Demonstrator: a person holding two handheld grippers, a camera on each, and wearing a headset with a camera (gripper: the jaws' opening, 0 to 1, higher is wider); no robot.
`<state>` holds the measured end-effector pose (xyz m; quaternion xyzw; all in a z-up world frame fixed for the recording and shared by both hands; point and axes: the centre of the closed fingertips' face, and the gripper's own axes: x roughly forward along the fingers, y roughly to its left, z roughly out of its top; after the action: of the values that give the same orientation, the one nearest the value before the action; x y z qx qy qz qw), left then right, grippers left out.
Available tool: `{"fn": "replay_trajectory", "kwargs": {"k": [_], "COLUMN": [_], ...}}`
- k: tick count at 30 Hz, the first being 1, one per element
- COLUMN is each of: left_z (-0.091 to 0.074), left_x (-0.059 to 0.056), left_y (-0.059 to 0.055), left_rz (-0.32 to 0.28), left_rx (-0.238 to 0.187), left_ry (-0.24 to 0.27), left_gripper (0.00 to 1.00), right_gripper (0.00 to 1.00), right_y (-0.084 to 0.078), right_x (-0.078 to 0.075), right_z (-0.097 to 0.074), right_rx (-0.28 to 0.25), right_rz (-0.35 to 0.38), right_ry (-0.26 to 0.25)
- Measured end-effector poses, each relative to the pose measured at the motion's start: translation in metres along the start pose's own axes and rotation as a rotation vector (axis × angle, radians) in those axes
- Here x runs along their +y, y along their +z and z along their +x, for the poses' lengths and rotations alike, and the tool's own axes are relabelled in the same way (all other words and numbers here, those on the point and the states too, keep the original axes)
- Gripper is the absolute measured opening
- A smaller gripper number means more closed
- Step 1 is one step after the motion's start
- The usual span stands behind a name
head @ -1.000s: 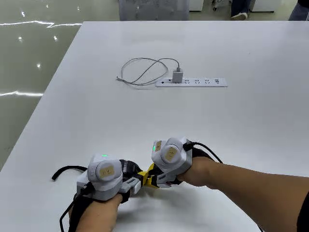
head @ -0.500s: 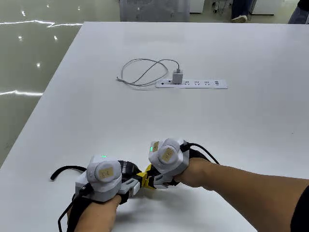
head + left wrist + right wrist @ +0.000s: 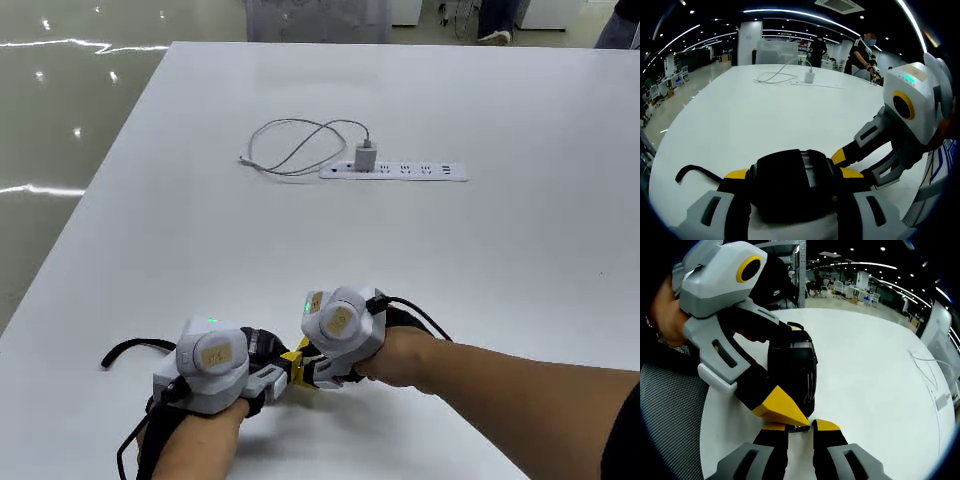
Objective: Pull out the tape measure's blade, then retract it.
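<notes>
My left gripper [image 3: 795, 172] has its jaws clamped on the black case of the tape measure [image 3: 790, 192], one yellow tip at each side of it. In the head view the tape measure sits low on the white table [image 3: 500, 260], at about 7 o'clock in the picture, pinned between my two grippers. Its black wrist strap [image 3: 125, 350] loops out over the table toward 9 o'clock from the case.

My right gripper [image 3: 801, 426] meets the case from 3 o'clock as my left gripper view has it. Its jaws stand nearly together, pinching a small metal blade tip [image 3: 802, 428] between the yellow ends. The tip lies right at the mouth of the case, just beside the lower yellow tip of my left gripper. I see no length of blade between the tip and the case.

Far up the table, at 12 o'clock from my hands, lies a white power strip [image 3: 400, 171] with a charger [image 3: 366, 158] plugged in at its 9 o'clock end. A white cable [image 3: 290, 145] curls away from the charger toward 9 o'clock. It is well apart from the tape measure.
</notes>
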<state>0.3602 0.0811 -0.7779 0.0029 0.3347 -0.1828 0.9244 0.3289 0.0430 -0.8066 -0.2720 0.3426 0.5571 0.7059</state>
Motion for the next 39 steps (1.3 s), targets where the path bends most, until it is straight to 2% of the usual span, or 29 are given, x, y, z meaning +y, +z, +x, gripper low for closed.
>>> {"fn": "replay_trajectory", "kwargs": {"k": [5,12,17,21,31,36,39], "left_z": [0.0,0.001,-0.001,-0.005,-0.008,-0.009,-0.01], "left_x": [0.0,0.0,0.001,0.002,0.016,0.016,0.017], "left_y": [0.0,0.003,0.002,0.012,0.026,0.03,0.029], "left_rz": [-0.002,0.004,-0.012,-0.027,-0.051,-0.055,-0.049], "left_rx": [0.004,-0.011,0.013,-0.016,-0.038,-0.053,-0.059], "left_ry": [-0.008,-0.006,-0.024,-0.033,-0.036,-0.053,-0.066], "left_gripper": [0.66,0.67,0.66,0.66,0.83,0.99,0.99], "right_gripper": [0.15,0.18,0.19,0.2,0.24,0.27,0.27], "right_y": [0.001,0.002,0.001,0.002,0.009,0.009,0.009], "right_x": [0.0,-0.003,-0.004,-0.001,-0.002,-0.005,-0.007], "right_z": [-0.001,-0.008,-0.011,-0.018,-0.029,-0.032,-0.034], "right_rx": [0.008,-0.004,-0.005,-0.015,-0.044,-0.05,-0.056], "right_rz": [-0.012,0.011,0.024,0.025,0.034,0.055,0.067], "right_ry": [-0.012,-0.024,-0.029,-0.034,-0.061,-0.075,-0.085]}}
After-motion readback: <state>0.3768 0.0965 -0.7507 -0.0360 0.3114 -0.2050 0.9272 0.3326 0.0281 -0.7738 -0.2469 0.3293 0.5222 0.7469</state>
